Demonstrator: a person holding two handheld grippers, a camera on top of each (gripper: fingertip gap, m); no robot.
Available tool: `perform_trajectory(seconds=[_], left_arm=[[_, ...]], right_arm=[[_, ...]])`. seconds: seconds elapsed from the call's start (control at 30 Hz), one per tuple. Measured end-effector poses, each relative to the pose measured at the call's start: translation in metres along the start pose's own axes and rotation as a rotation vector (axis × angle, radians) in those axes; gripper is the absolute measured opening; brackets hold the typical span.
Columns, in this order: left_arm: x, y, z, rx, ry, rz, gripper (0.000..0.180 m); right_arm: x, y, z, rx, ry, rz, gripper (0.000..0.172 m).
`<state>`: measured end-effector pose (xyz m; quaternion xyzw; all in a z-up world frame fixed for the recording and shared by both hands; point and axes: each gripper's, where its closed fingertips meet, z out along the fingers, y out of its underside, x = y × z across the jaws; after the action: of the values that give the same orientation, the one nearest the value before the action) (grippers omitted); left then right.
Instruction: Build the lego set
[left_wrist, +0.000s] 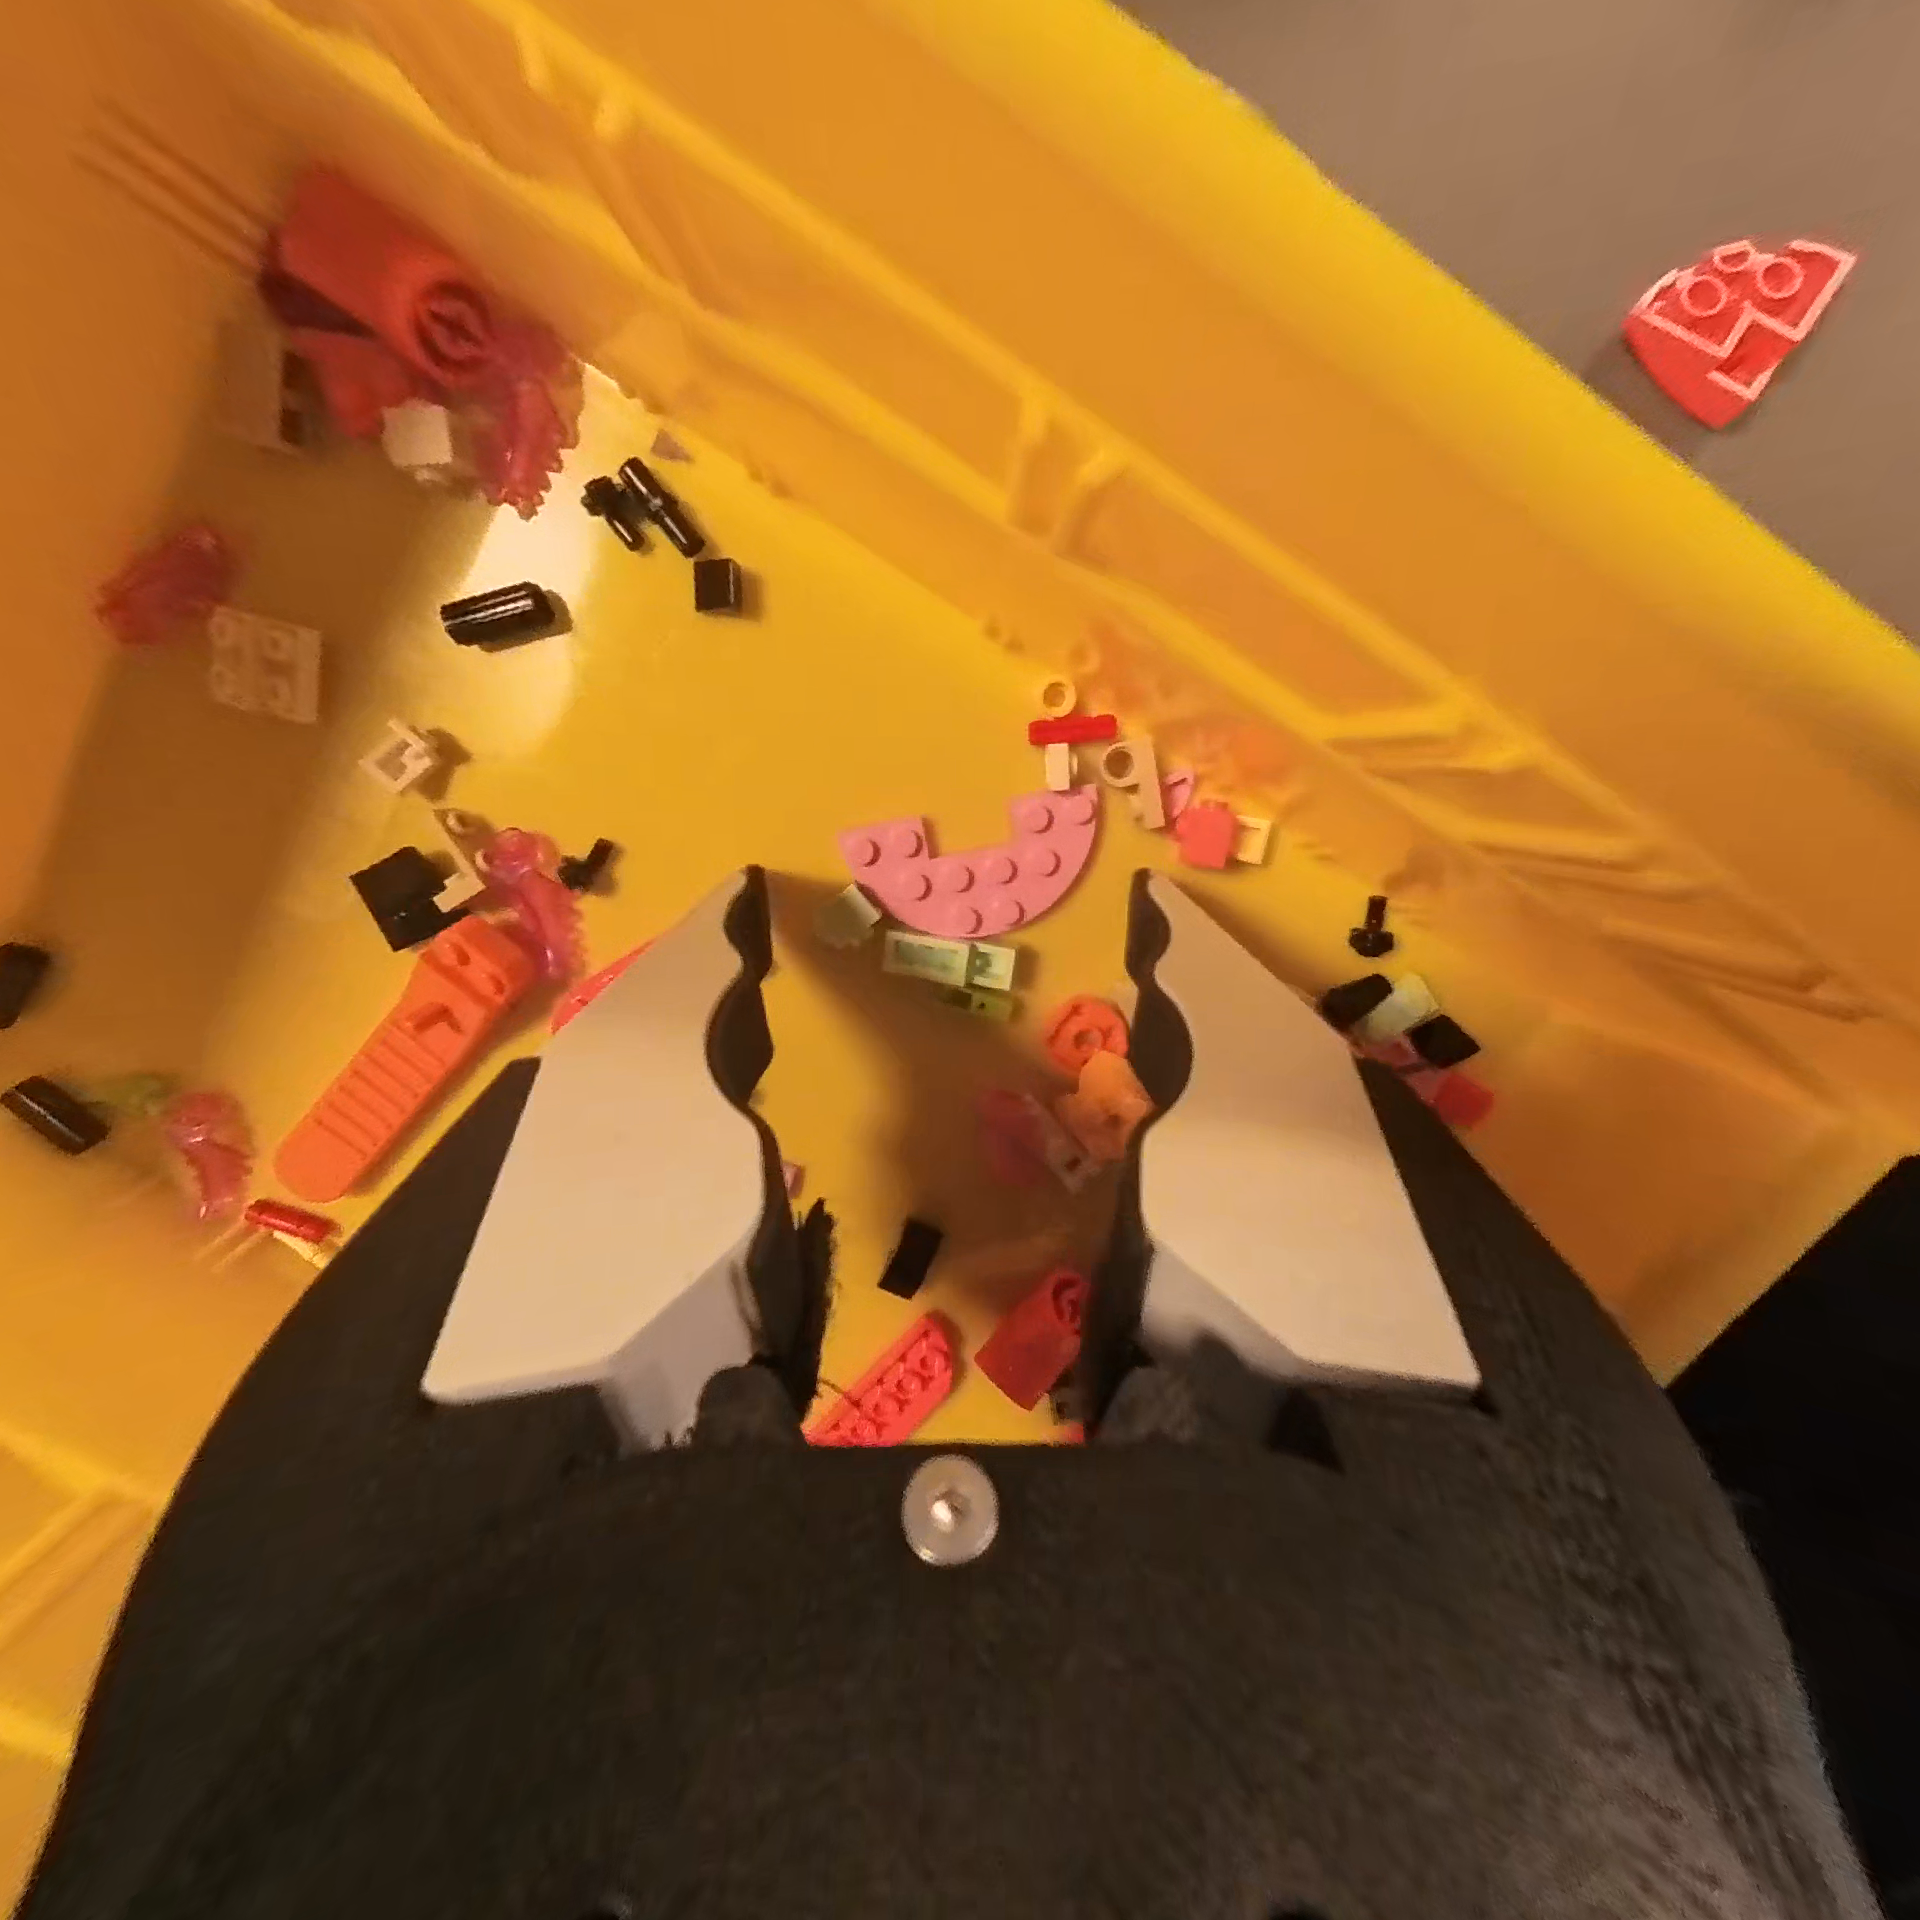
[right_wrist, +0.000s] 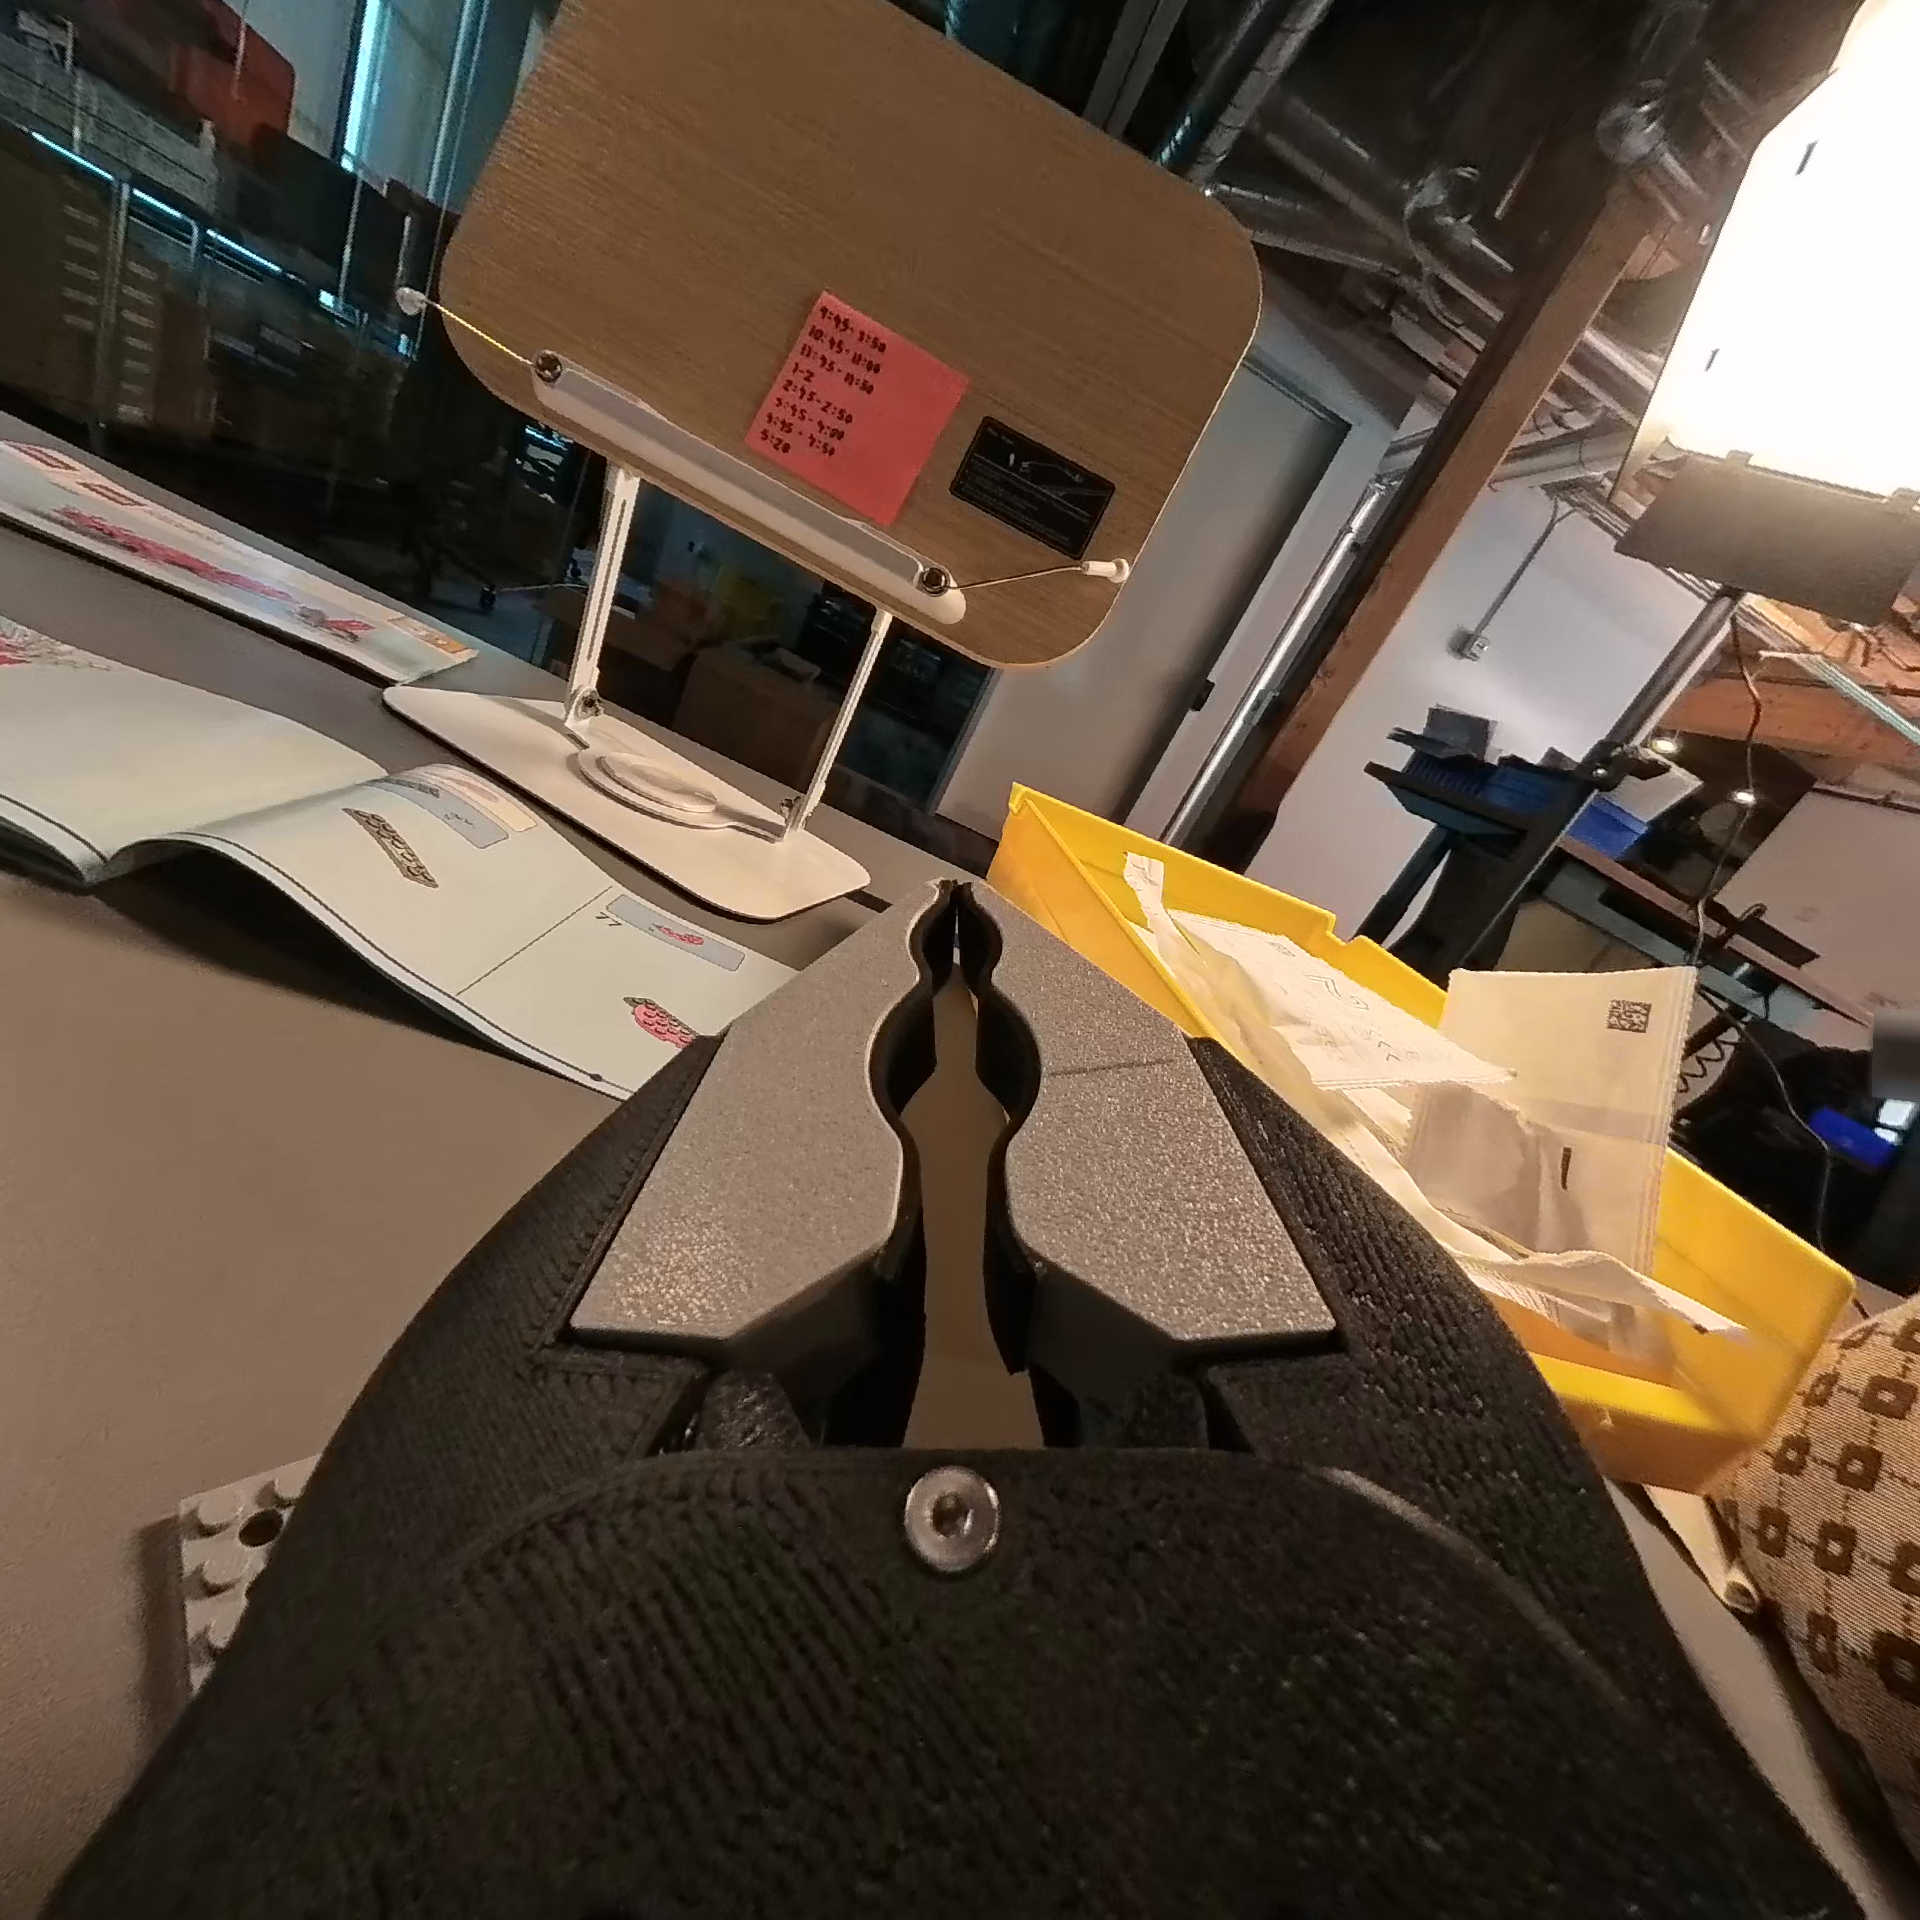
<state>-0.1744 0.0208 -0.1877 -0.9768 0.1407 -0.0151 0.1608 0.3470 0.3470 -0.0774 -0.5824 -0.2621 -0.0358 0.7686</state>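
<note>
Left gripper (left_wrist: 948, 883): jaws wide apart, nothing held, over yellow bin (left_wrist: 935, 312), pink curved plate (left_wrist: 971, 862) nearest.
Right gripper (right_wrist: 954, 891): fingertips together, bare, above grey table (right_wrist: 260, 1143).

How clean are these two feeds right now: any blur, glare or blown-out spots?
Left wrist view: motion blur smears the small bricks in the yellow plastic bin, with a glare patch on its floor. Right wrist view: mostly sharp; the bright studio light panel at upper right is blown out.
</note>
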Motion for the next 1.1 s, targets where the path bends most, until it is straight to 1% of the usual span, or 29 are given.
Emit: perform_trajectory(seconds=[0.13, 0.2, 0.33, 0.43, 0.53, 0.6, 0.67, 0.7, 0.77, 0.83, 0.87, 0.93, 1.03, 1.1], left_arm=[[-0.003, -0.002, 0.000, 0.008, 0.002, 0.007, 0.056], [-0.003, -0.003, 0.000, 0.015, 0.006, 0.019, 0.044], [-0.004, -0.003, -0.001, 0.015, 0.001, 0.060, 0.042], [-0.015, -0.002, -0.009, 0.039, -0.101, 0.118, 0.041], [-0.026, -0.012, -0.035, 0.142, -0.224, 0.122, 0.041], [-0.033, -0.025, -0.064, 0.243, -0.342, 0.109, 0.041], [-0.026, -0.048, -0.101, 0.388, -0.443, 0.082, 0.041], [-0.015, -0.060, -0.119, 0.464, -0.462, 0.068, 0.041], [0.021, -0.082, -0.139, 0.570, -0.426, 0.049, 0.041], [0.071, -0.100, -0.139, 0.627, -0.340, 0.079, 0.041], [0.099, -0.109, -0.133, 0.652, -0.295, 0.114, 0.041], [0.157, -0.127, -0.109, 0.666, -0.166, 0.188, 0.041], [0.242, -0.155, -0.056, 0.647, 0.092, 0.254, 0.041], [0.279, -0.173, -0.019, 0.603, 0.187, 0.273, 0.041]], right_arm=[[0.000, 0.000, 0.000, 0.000, -0.002, -0.001, 0.000], [0.000, 0.000, 0.000, 0.001, -0.003, 0.000, 0.000], [-0.001, 0.000, 0.000, 0.001, -0.004, 0.001, 0.000], [0.000, 0.000, 0.000, 0.003, -0.003, 0.006, 0.000], [0.000, -0.001, 0.000, 0.004, -0.003, 0.011, 0.000], [-0.001, -0.001, 0.000, 0.005, -0.005, 0.012, 0.000], [-0.001, -0.001, 0.000, 0.004, -0.002, 0.006, 0.000], [-0.001, -0.001, 0.000, 0.004, 0.000, 0.005, 0.000], [0.000, -0.002, 0.000, 0.006, 0.004, 0.007, 0.000], [0.001, -0.002, -0.001, 0.006, 0.005, 0.007, 0.000], [0.001, -0.002, -0.001, 0.007, 0.006, 0.007, 0.000], [0.000, -0.002, -0.001, 0.009, 0.003, 0.007, 0.000], [-0.001, -0.002, -0.001, 0.007, 0.000, 0.006, 0.000], [-0.001, -0.002, -0.001, 0.009, -0.004, 0.009, 0.000]])
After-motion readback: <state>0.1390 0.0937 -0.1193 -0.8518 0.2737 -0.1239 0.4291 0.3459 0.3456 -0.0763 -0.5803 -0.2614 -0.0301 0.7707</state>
